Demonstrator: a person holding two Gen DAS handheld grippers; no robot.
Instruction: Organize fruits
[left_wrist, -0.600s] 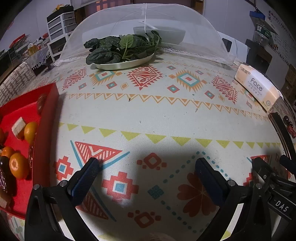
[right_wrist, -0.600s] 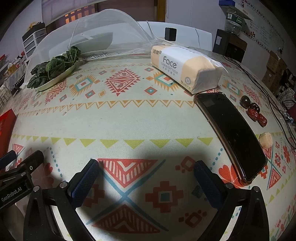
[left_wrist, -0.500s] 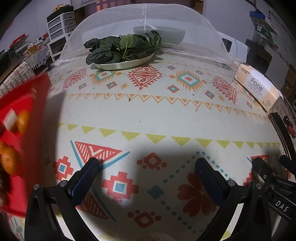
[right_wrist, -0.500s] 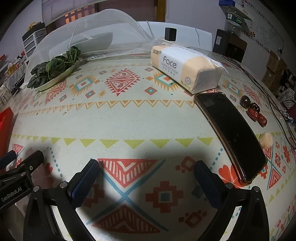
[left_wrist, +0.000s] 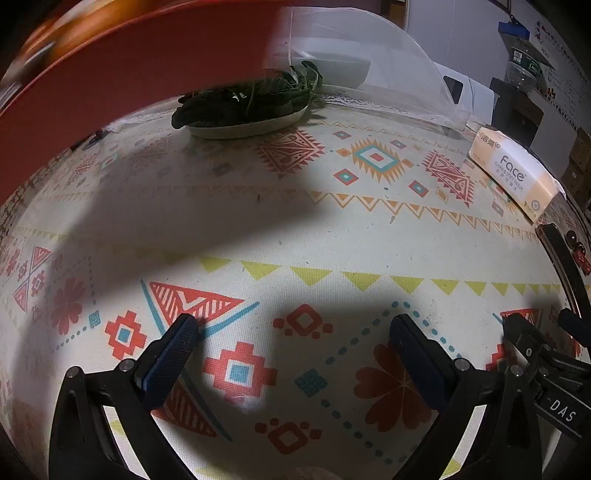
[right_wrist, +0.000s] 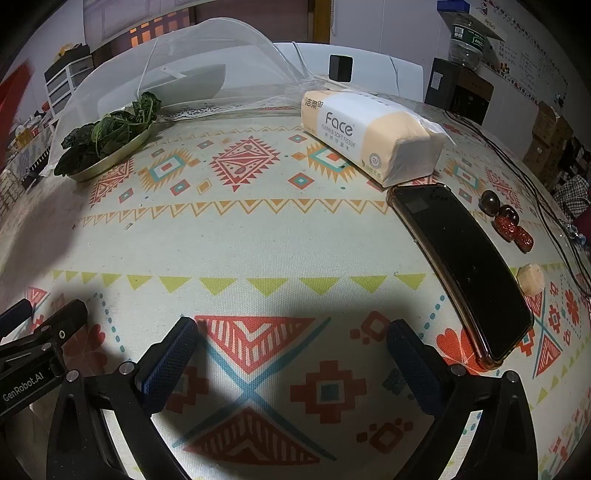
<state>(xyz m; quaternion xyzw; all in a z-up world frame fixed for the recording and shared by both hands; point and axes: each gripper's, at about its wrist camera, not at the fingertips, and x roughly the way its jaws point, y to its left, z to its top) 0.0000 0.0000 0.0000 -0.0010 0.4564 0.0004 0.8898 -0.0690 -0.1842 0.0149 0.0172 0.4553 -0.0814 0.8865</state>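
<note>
A red tray (left_wrist: 140, 62) is up in the air across the upper left of the left wrist view, blurred, with orange fruit (left_wrist: 66, 22) dimly visible on it. It casts a wide shadow on the patterned tablecloth (left_wrist: 295, 229). My left gripper (left_wrist: 293, 332) is open and empty, low over the cloth. My right gripper (right_wrist: 291, 332) is open and empty too. In the right wrist view, several red dates (right_wrist: 511, 227), a dark round fruit (right_wrist: 489, 202) and a pale fruit piece (right_wrist: 531, 280) lie at the right beside a black phone (right_wrist: 465, 266).
A plate of leafy greens (right_wrist: 107, 144) sits at the back left, partly under a white mesh food cover (right_wrist: 207, 74). A pack of Face tissues (right_wrist: 369, 138) lies at the back right. Cables (right_wrist: 524, 173) run along the table's right edge.
The red tray with fruit has left the table at the left and risen across the top of the left wrist view. Both grippers have stayed still and open.
</note>
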